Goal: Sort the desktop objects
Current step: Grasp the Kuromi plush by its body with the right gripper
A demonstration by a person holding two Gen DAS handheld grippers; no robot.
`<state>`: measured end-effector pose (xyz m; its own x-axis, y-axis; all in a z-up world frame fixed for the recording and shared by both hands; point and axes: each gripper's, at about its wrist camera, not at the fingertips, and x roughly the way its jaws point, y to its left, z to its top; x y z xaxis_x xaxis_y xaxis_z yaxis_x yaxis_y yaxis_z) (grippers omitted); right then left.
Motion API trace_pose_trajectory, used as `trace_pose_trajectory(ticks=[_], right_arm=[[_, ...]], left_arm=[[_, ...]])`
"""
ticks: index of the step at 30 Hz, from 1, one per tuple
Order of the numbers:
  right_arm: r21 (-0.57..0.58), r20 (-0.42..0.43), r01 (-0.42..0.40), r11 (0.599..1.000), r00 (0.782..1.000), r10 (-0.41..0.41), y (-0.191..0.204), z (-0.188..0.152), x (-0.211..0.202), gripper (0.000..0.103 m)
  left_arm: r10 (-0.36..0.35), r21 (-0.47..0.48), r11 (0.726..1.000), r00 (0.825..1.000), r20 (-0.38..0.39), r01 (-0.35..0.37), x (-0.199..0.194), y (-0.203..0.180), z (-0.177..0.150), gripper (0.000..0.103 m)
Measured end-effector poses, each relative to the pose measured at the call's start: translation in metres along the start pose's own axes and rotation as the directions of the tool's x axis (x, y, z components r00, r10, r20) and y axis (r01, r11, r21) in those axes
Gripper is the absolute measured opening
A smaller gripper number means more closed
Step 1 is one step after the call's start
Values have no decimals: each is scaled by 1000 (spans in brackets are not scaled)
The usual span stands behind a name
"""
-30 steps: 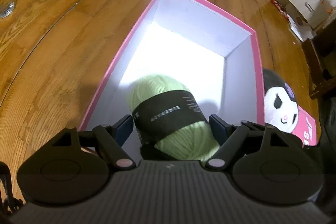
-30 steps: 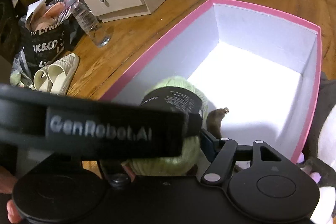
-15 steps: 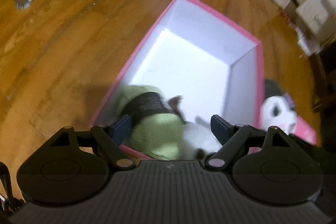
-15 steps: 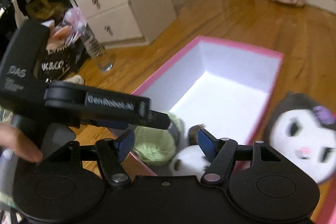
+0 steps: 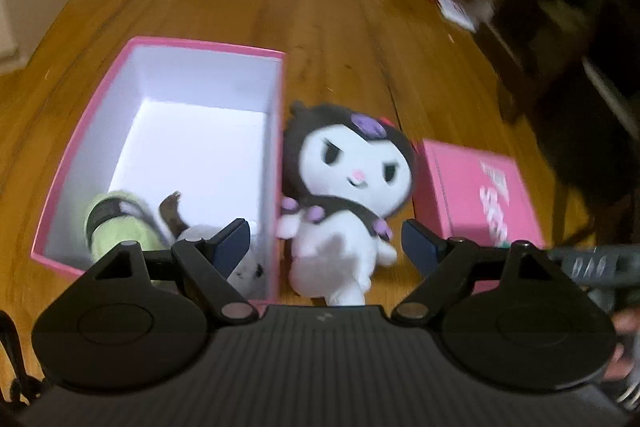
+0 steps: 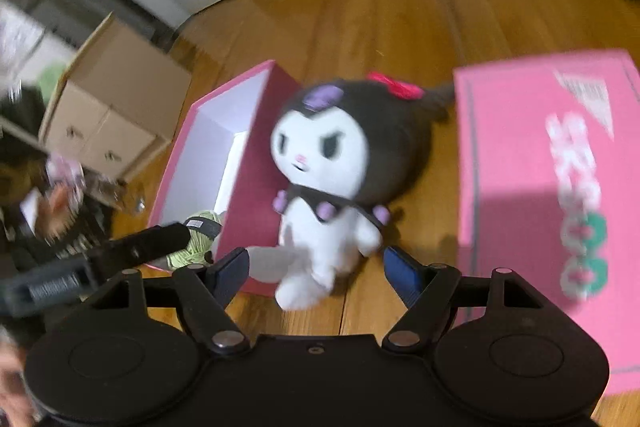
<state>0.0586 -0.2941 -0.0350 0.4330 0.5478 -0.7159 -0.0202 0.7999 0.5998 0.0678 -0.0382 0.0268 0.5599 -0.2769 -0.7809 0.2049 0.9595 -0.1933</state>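
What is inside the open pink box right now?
The pink box holds a green yarn ball and a small white plush at its near end. The left gripper's finger covers part of the plush.

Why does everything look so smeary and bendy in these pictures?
Left wrist view: the floor planks curve because of the fisheye lens, and the yarn in the pink box is smeared by motion blur. Right wrist view: the plush doll and the drawers look streaky, blurrier than on the left; only the hand-held gripper stays sharp.
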Motion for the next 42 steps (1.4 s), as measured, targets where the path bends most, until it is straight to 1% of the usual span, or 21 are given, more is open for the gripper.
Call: trace_pose_trajectory(ticks=[2, 3, 5, 8, 9, 11, 12, 15, 16, 18, 19, 20, 22, 25, 27, 28, 30, 33, 36, 38, 42], right_arm=[[46, -15, -1, 999, 1000, 2, -13, -3, 3, 79], [54, -24, 26, 998, 999, -25, -12, -6, 9, 79], [33, -50, 110, 993, 993, -108, -5, -10, 23, 79], [-7, -89, 120, 993, 989, -120, -1, -7, 38, 79], [3, -103, 94, 996, 990, -93, 1, -4, 44, 79], [49, -121, 36, 998, 992, -30, 4, 4, 56, 79], [66, -117, 26, 997, 993, -18, 4, 9, 60, 79], [89, -72, 36, 995, 997, -30, 6, 20, 72, 79], [97, -62, 42, 994, 997, -36, 7, 21, 78, 79], [142, -47, 15, 990, 999, -9, 6, 20, 89, 79], [172, -26, -15, 985, 999, 20, 4, 19, 93, 80], [184, -19, -13, 983, 1000, 17, 3, 19, 98, 82], [172, -21, 33, 984, 999, -30, 5, 21, 106, 82], [162, -9, 84, 983, 996, -84, 8, 24, 117, 89], [148, -10, 108, 983, 994, -108, 14, 27, 124, 90], [140, -11, 120, 983, 993, -120, 17, 28, 127, 91], [125, -12, 145, 982, 989, -144, 23, 31, 134, 93], [85, -33, 203, 976, 979, -200, 32, 35, 149, 95], [40, -49, 248, 968, 968, -246, 38, 35, 163, 95], [17, -50, 261, 965, 964, -260, 42, 35, 169, 95], [24, -44, 279, 960, 960, -278, 47, 35, 174, 95]], left_arm=[[33, 41, 999, 999, -17, -32, 7, -8, 0, 83], [43, 53, 998, 998, -38, -41, 11, -11, 0, 83], [31, 44, 999, 993, -114, -26, 20, -10, 6, 83], [40, 33, 999, 984, -174, -35, 28, -5, 15, 83], [51, 57, 997, 982, -181, -42, 29, -5, 17, 83], [69, 89, 995, 983, -172, -54, 31, -1, 23, 83], [65, 87, 995, 986, -153, -52, 31, 3, 25, 83], [34, 49, 998, 997, -69, -30, 26, 22, 28, 88], [38, 37, 999, 998, -48, -36, 25, 28, 28, 89], [52, 41, 998, 998, -25, -51, 27, 37, 29, 89], [66, 47, 997, 998, -25, -65, 29, 40, 29, 89], [92, 51, 995, 995, -27, -91, 32, 44, 29, 89], [121, 37, 992, 992, -30, -120, 34, 52, 25, 89], [78, -15, 997, 997, -21, -78, 25, 71, 19, 89], [53, -46, 998, 999, 3, -53, 17, 85, 14, 89], [49, -53, 997, 999, 14, -48, 14, 91, 11, 89], [69, -51, 996, 997, 23, -68, 12, 99, 7, 89], [87, -25, 996, 996, 37, -86, 10, 103, 4, 89], [67, -43, 997, 997, 50, -65, 13, 106, 4, 89], [58, -61, 997, 997, 47, -55, 17, 106, 5, 89], [56, -36, 998, 997, 47, -54, 27, 100, 3, 89]])
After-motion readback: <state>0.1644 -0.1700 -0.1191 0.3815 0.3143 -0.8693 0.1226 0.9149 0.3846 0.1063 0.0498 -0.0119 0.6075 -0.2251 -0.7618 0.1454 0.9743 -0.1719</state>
